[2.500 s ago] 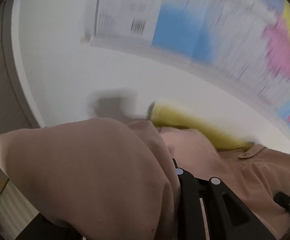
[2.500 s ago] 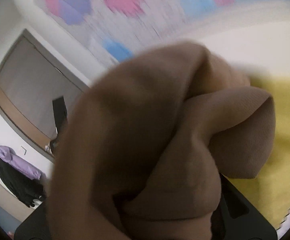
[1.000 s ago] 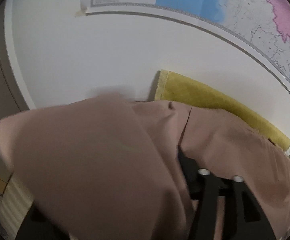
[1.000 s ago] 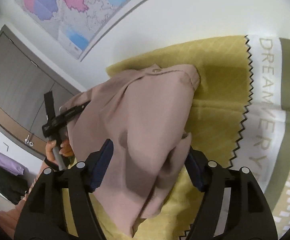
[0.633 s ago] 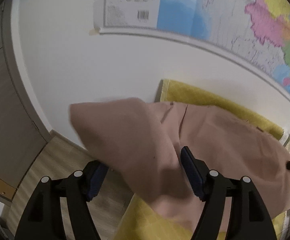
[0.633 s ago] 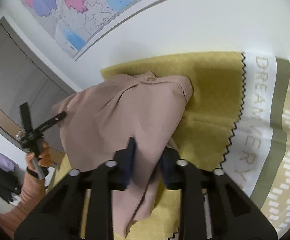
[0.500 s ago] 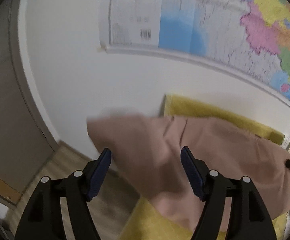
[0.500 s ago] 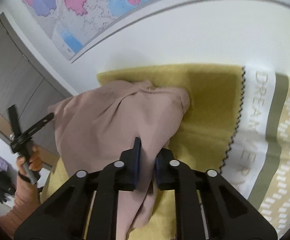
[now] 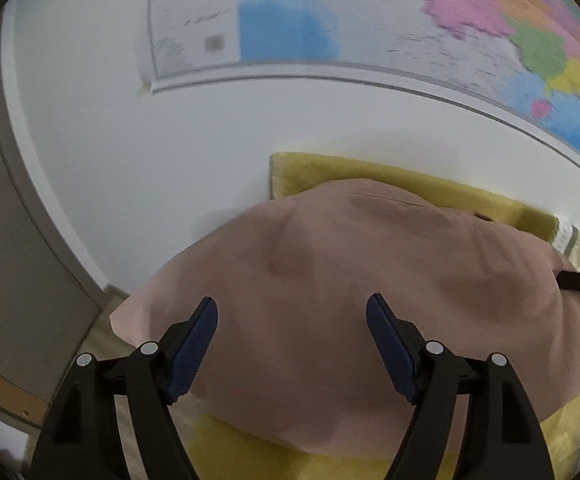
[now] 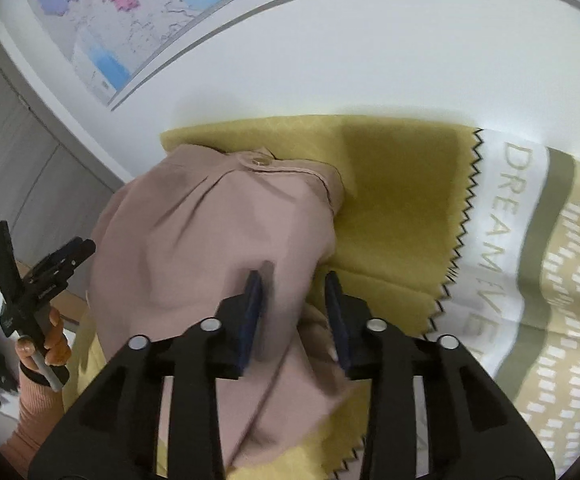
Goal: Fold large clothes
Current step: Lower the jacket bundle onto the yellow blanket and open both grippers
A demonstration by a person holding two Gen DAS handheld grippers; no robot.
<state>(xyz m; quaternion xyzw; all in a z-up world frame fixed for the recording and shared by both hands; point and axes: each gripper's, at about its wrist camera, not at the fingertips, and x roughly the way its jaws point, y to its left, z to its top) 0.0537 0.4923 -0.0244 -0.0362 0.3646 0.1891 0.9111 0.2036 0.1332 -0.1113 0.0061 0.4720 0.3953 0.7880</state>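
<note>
A dusty-pink garment (image 9: 349,300) lies in a loose heap on a yellow bedspread (image 9: 389,172). In the right wrist view the garment (image 10: 194,240) shows a buttoned cuff (image 10: 258,160) at its far edge. My left gripper (image 9: 291,320) is open and empty just above the heap's near side. My right gripper (image 10: 293,288) is partly open over the heap's right edge, with cloth between the blue pads (image 10: 254,296) but not pinched. The left gripper (image 10: 66,260) also shows in the right wrist view, held in a hand.
The bedspread (image 10: 401,208) has a white and beige printed section (image 10: 529,240) to the right. A white wall with a coloured map (image 9: 409,20) stands close behind the bed. A grey door (image 9: 6,260) and wooden floor are at the left.
Both grippers held the garment up, then lowered it onto the bedspread. The left let go and opened wide. The right shut briefly on the cloth and has now opened partway.
</note>
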